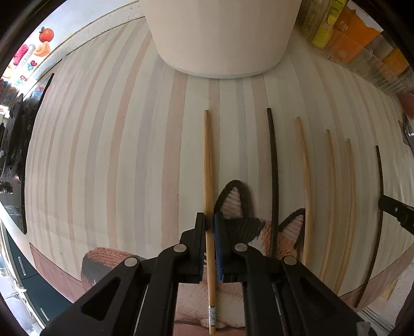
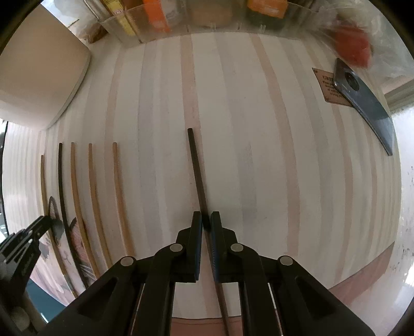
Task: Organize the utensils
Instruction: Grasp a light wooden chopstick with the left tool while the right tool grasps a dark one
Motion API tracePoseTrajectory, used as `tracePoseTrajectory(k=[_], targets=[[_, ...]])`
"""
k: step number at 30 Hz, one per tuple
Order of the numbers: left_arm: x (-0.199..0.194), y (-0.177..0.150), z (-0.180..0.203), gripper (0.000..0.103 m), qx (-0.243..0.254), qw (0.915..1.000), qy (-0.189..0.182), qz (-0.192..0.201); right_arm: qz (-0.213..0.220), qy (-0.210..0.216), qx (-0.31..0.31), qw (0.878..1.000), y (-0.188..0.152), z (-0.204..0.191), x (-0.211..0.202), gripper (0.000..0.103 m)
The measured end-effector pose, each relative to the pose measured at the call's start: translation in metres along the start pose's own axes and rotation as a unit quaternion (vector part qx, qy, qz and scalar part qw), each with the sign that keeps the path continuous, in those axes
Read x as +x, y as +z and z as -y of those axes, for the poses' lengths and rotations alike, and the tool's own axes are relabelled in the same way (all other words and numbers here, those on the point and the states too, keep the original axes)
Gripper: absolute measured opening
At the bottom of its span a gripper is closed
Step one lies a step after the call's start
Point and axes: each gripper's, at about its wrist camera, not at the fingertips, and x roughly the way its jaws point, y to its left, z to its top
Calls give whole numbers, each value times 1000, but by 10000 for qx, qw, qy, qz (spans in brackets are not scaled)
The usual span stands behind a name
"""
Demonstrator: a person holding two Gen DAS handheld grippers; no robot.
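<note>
Several chopsticks lie side by side on a striped wooden board (image 1: 116,155). My left gripper (image 1: 210,219) points down and is shut on a light bamboo chopstick (image 1: 207,160), the leftmost of the row. To its right lie a dark chopstick (image 1: 273,160) and light ones (image 1: 306,175). In the right wrist view my right gripper (image 2: 206,219) is shut on a dark brown chopstick (image 2: 195,160) that lies apart from the row, on the board (image 2: 258,155). The left gripper (image 2: 47,222) shows at the lower left edge there.
A large white container (image 1: 222,36) stands at the board's far side. A clear bin of packets (image 2: 181,18) lines the back. A dark phone (image 2: 367,103) and a small brown plaque (image 2: 328,88) lie at the right. A knitted cat-patterned cloth (image 1: 238,227) lies under the board's near edge.
</note>
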Motion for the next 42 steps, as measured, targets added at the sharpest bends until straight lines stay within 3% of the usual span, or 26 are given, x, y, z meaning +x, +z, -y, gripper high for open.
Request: tracePoseTrajectory(k=[6,11,13,19,28,34,42], targets=[[-2,4,-3,5,-20,10000,-56,-1,-349,46,-49,9994,6,2,5,12],[-1,5,1,5,-31,10000,-55,7,-212,-424,-735,9962,-8,-21,7,12],[-1,6,1,5,-55,10000,-78,3,-201,-420,-649,9968,-11,-30,8,6],[-1,7,0,5,-90,9999,-118,-14,-305,96,196,9993,3,-25,12,6],[1,13,-2,5,-134,9998,-163,-15,-344,-496,-373,9975,12,-63,22,7],[3,22,1,5,-77,9999,-91,22,-304,-657,-555,9958,13,-96,28,7],[4,31,9,5,-11,10000,1,57,-227,-624,-595,9960,38,-77,20,8]])
